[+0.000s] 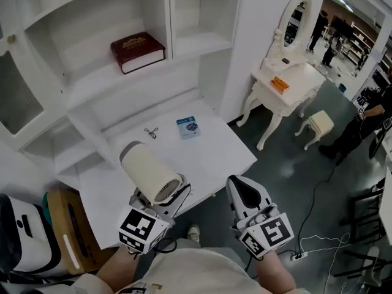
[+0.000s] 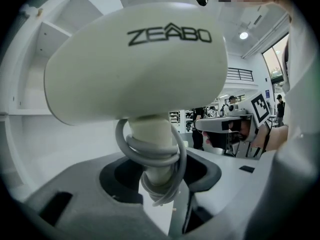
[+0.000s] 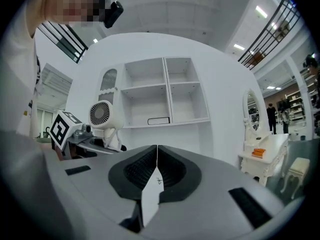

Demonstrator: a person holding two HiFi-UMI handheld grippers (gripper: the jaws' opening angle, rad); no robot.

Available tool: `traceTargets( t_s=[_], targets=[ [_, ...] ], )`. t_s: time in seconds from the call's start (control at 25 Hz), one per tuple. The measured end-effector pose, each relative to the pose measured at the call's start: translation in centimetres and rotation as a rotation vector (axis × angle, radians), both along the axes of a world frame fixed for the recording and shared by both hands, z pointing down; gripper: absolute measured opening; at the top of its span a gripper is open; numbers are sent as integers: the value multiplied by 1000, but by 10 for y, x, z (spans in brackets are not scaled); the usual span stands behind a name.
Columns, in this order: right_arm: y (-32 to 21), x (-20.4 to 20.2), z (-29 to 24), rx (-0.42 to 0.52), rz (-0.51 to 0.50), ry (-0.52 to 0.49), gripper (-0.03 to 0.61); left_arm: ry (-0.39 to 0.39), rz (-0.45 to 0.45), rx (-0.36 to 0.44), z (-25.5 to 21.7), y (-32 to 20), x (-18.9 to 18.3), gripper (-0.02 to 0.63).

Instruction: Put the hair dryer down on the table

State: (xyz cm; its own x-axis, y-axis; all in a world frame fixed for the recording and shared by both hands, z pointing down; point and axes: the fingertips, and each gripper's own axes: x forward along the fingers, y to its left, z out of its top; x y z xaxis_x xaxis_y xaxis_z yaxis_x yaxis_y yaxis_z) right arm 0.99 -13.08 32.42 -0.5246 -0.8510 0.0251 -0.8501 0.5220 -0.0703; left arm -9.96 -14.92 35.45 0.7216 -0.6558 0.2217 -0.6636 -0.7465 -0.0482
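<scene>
A cream hair dryer (image 1: pixel 147 170) with its grey cord wound round the handle (image 2: pixel 152 154) stands upright in my left gripper (image 1: pixel 165 201), which is shut on that handle. Its barrel (image 2: pixel 140 64) fills the top of the left gripper view. It hangs over the near edge of the white table (image 1: pixel 214 149). My right gripper (image 1: pixel 240 192) is beside it on the right, off the table's edge, shut with nothing between its pads (image 3: pixel 156 166). In the right gripper view the hair dryer (image 3: pixel 102 115) shows at the left, rear grille toward the camera.
On the table lie a small blue booklet (image 1: pixel 188 127) and a black metal tool (image 1: pixel 151 132). A red book (image 1: pixel 137 51) rests on the shelf above. A white dressing table (image 1: pixel 288 81) and stool (image 1: pixel 320 124) stand at the right. Boxes (image 1: pixel 61 231) sit at the left.
</scene>
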Motion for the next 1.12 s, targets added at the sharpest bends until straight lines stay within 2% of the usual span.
traceTargets(
  t_s=[0.56, 1.12],
  targets=[
    [-53, -13, 4, -16, -8, 2, 20, 22, -28, -29, 8, -49, -16, 219],
    [-95, 1, 14, -53, -55, 33, 20, 14, -61, -75, 21, -78, -2, 219]
  ],
)
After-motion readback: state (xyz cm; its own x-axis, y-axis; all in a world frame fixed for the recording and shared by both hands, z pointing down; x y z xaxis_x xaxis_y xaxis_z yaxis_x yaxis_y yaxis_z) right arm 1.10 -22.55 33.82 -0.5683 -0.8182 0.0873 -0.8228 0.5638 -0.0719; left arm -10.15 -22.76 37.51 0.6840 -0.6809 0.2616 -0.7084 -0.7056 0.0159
